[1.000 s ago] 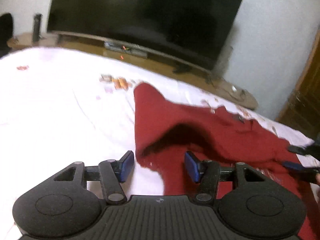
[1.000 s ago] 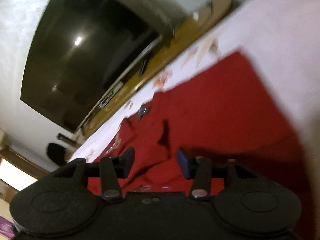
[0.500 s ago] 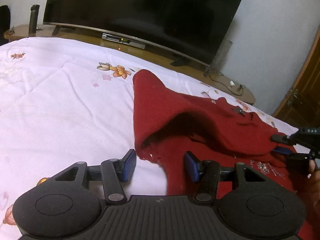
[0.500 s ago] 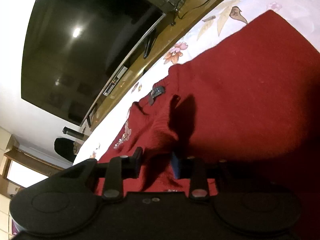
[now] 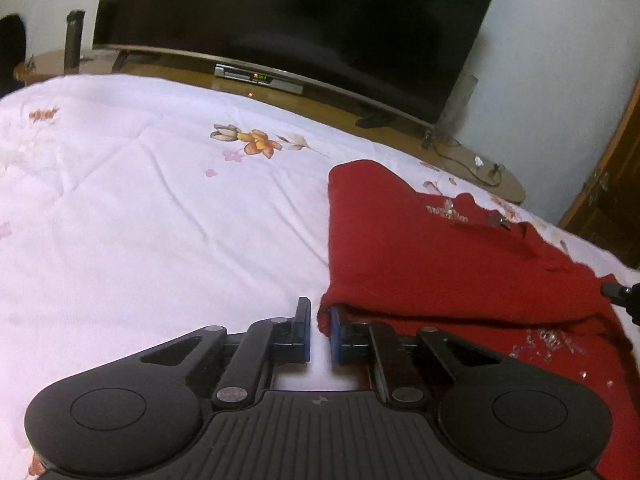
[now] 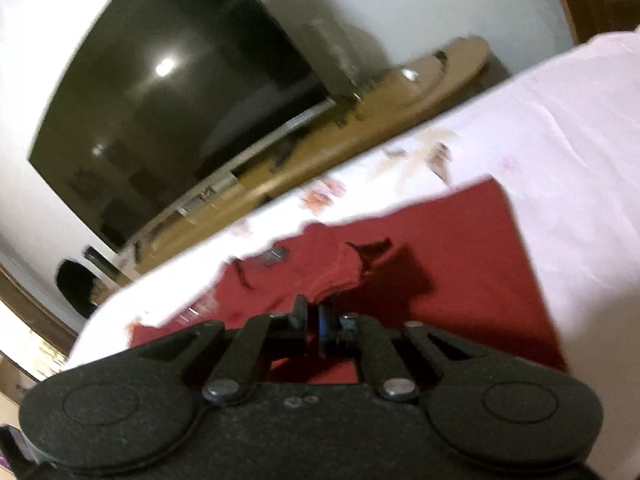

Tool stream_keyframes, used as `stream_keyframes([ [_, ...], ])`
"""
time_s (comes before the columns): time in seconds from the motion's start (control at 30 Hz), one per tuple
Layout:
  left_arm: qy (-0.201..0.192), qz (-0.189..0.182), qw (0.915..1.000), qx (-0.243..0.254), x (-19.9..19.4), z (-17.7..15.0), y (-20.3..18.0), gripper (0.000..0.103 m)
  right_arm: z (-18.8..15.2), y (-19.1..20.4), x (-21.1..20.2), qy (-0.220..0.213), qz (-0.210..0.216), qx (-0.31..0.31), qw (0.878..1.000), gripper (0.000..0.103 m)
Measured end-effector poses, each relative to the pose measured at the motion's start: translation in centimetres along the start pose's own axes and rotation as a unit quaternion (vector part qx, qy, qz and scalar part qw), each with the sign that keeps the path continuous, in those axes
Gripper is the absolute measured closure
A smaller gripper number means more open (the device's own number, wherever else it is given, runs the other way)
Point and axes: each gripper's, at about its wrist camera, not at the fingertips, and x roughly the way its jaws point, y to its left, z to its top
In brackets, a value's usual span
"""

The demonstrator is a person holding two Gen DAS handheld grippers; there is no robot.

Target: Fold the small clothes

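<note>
A dark red knit garment (image 5: 440,264) lies on the white flowered bedsheet (image 5: 160,220), with sequin trim (image 5: 448,212) near its far edge. My left gripper (image 5: 320,312) is at its near left corner. Its jaws are closing and the hem is caught between the blue pad tips. In the right wrist view the garment (image 6: 460,248) fills the middle. My right gripper (image 6: 314,308) is closing on a bunched fold of it, with the pads almost together. A bit of the right gripper (image 5: 618,294) shows at the garment's right side.
A big dark television (image 5: 300,12) stands on a low wooden bench (image 5: 320,96) past the foot of the bed, with a set-top box and cables. A wooden door (image 5: 612,200) is at the far right. Bare sheet (image 6: 580,140) stretches on both sides of the garment.
Both grippers went from wide open to nearly together on the red cloth. The right one rolled and rose slightly. The raised hump of cloth in the left view now lies flatter.
</note>
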Motion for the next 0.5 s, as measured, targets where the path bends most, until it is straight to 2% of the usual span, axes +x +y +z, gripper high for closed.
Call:
stream_keyframes([
  [0.17, 0.002, 0.004, 1.0000, 0.004, -0.2, 0.1, -0.2, 0.094, -1.3, -0.8, 1.2, 0.019, -0.015, -0.003, 1.000, 0.097],
  [0.37, 0.001, 0.009, 0.9999, 0.009, -0.2, 0.1, -0.3, 0.094, -0.9, -0.4, 0.5, -0.003, -0.004, -0.012, 1.000, 0.097],
  [0.5, 0.008, 0.013, 0.9997, 0.019, -0.2, 0.4, -0.5, 0.093, -1.5, -1.7, 2.5, 0.038, -0.036, -0.011, 0.999, 0.097],
])
